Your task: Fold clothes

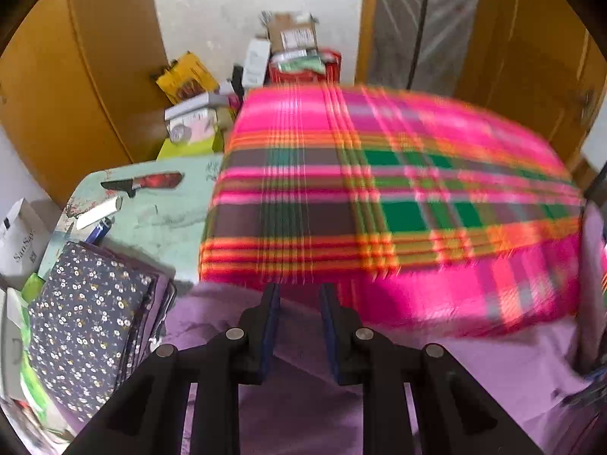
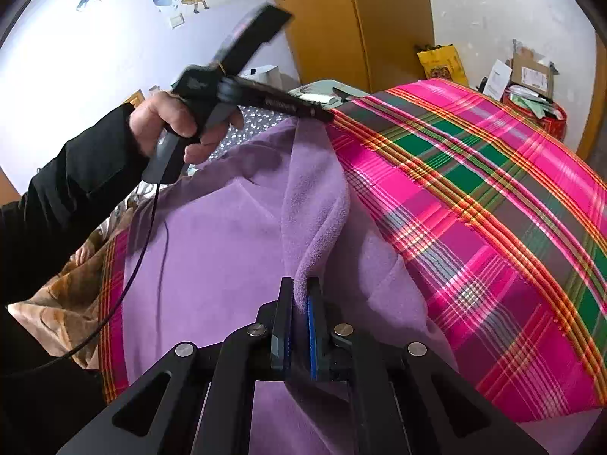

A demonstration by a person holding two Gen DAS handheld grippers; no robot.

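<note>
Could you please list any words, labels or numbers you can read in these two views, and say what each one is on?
"SanSav", cut off beyond that: white box at the left edge of the left wrist view.
Cardboard box label: blurred, unreadable.
Lettering on the left gripper body: too small to read.

Two grippers: left and right. One purple fleece. One plaid blanket. One folded floral cloth. One knife. One yellow bag. One hand.
</note>
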